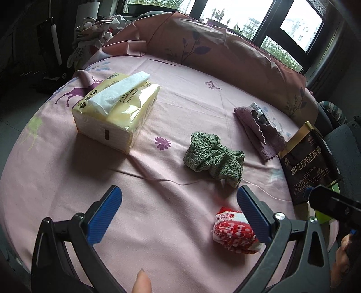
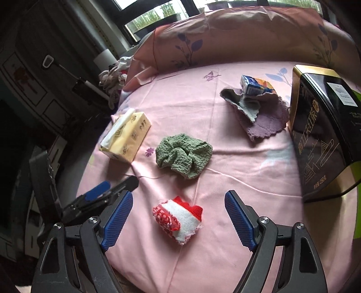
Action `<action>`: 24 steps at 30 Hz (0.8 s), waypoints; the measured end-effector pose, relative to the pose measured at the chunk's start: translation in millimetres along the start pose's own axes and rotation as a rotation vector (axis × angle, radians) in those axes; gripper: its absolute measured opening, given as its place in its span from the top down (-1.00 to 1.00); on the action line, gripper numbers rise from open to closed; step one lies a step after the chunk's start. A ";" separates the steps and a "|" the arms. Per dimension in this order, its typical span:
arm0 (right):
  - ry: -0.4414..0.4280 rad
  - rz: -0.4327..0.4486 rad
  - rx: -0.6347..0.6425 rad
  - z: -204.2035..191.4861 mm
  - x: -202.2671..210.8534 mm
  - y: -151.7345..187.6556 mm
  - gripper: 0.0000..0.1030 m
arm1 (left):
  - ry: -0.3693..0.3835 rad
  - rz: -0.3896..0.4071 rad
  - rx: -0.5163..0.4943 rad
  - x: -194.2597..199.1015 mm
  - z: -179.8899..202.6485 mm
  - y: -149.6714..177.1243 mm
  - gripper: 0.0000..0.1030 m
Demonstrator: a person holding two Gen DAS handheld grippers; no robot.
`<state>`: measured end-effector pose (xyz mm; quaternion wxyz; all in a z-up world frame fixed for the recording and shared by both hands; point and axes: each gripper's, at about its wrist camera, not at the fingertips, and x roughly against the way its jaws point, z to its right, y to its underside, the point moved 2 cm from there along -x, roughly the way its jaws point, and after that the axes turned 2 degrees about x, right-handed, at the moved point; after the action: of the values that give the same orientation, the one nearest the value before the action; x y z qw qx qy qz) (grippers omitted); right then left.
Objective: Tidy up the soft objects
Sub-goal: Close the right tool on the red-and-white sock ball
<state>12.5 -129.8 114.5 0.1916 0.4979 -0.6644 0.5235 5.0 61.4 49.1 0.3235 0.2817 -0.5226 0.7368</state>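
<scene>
You had soft daylight from the windows [image 1: 225, 13] behind the bed [image 1: 180, 112], blown out white there. Room at left edge stayed dim. Heavy fisheye bending at the edges, dark corners, faint shadows only.

Pink sheet [image 2: 225, 236] covered the bed, floral pillow [image 2: 225, 31] along the far edge. Tissue pack [image 2: 126, 137] lay left. Black-gold tea tin [image 2: 322, 135] stood right. 1 small carton [image 2: 257, 86] sat mid-far.
</scene>
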 end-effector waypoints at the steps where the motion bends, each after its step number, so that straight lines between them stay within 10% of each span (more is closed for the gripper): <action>1: 0.000 0.001 0.011 -3.5 -0.1 -4.6 -0.63 | 0.007 -0.003 -0.015 1.1 4.2 2.5 -0.97; 5: -0.063 -0.033 0.058 -13.0 -10.3 -8.7 -0.63 | 0.132 -0.089 -0.028 -0.4 19.2 14.5 -0.97; 24: -0.144 -0.180 0.002 13.3 -55.4 28.2 -0.63 | 0.209 -0.246 -0.108 -16.6 47.1 48.8 -0.81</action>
<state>15.6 -117.3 52.3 0.1890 0.5922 -0.6285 0.4676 -18.5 1.6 21.8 0.4785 0.2473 -0.4866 0.6878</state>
